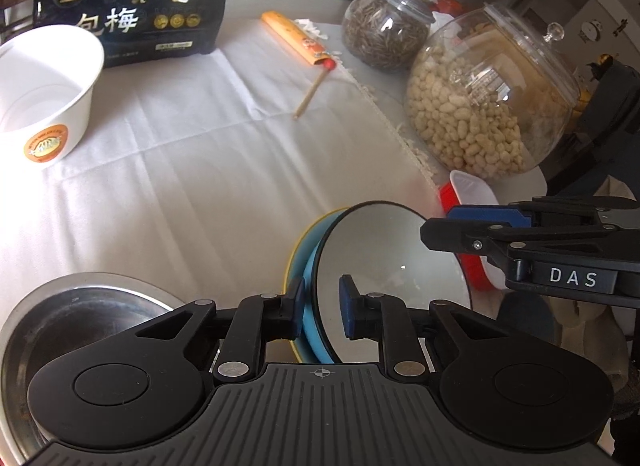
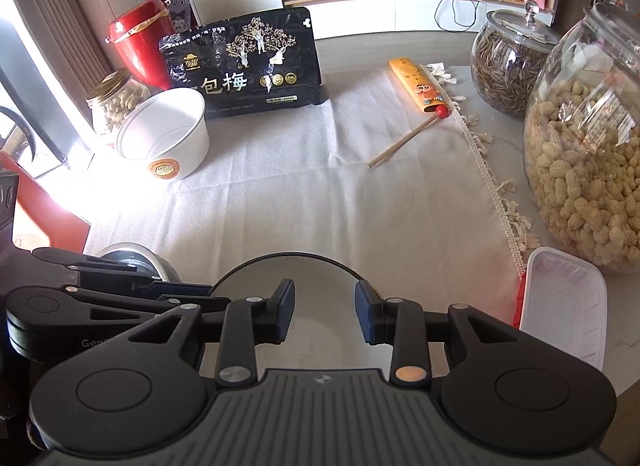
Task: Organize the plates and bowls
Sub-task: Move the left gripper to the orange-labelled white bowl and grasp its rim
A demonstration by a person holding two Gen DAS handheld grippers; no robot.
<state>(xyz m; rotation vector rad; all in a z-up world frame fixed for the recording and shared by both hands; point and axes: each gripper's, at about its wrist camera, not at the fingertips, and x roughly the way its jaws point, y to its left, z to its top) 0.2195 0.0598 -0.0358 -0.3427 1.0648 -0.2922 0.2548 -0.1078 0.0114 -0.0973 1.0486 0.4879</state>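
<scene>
Nearest, the left hand-held gripper [image 1: 322, 312] stands part-open astride the rims of the stacked plates [image 1: 384, 266], apparently not clamped, while the right hand-held gripper [image 2: 325, 312] hovers open above them. The plates look rigid, glossy and probably slippery and breakable, so take them at the near rim. Farther, at ten o'clock, the paper bowl [image 2: 168, 137] looks light and crushable.

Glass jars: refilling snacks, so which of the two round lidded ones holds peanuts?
The larger round glass jar nearest the right edge; the smaller glass jar holds dark seeds.
</scene>
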